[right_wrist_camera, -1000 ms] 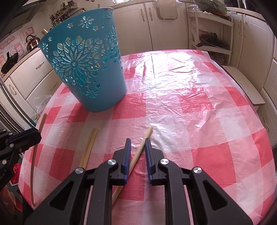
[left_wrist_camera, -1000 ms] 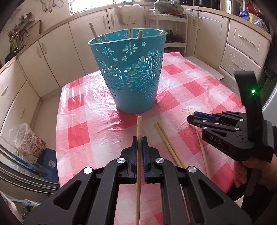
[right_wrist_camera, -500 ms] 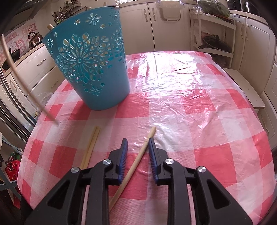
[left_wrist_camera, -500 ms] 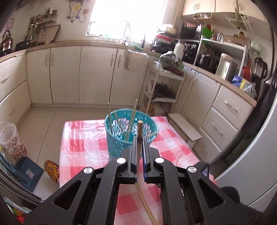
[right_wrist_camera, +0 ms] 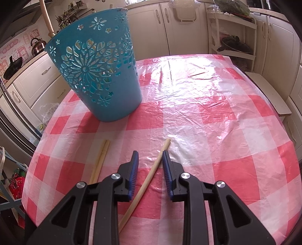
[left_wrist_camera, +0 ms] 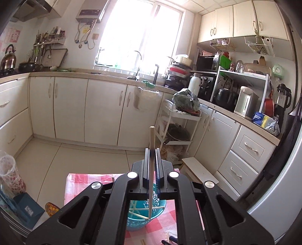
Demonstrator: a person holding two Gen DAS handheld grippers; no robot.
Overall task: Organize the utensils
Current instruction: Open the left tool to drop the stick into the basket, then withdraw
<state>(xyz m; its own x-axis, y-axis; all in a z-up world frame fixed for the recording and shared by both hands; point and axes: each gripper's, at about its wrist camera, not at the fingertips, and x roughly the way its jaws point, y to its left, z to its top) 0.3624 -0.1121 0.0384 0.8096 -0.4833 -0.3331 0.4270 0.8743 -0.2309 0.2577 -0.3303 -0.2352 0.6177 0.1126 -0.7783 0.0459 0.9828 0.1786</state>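
My left gripper (left_wrist_camera: 152, 150) is shut on a wooden chopstick (left_wrist_camera: 151, 165), held upright with its lower end inside the blue cut-out basket (left_wrist_camera: 145, 216), which holds several chopsticks. In the right wrist view the basket (right_wrist_camera: 98, 75) stands at the far left of the table, and the held chopstick (right_wrist_camera: 46, 17) shows above its rim. My right gripper (right_wrist_camera: 150, 154) is open, its jaws on either side of a chopstick (right_wrist_camera: 149, 177) lying on the tablecloth. A pair of chopsticks (right_wrist_camera: 101, 160) lies to its left.
The table has a red and white checked plastic cloth (right_wrist_camera: 217, 122). Cream kitchen cabinets (left_wrist_camera: 75, 109) run around the room. A white rack (left_wrist_camera: 179, 128) and a low step (right_wrist_camera: 271, 90) stand beyond the table's far right side.
My left gripper has risen and tilted up over the basket with its chopstick. My right gripper has opened wider around the chopstick on the table.
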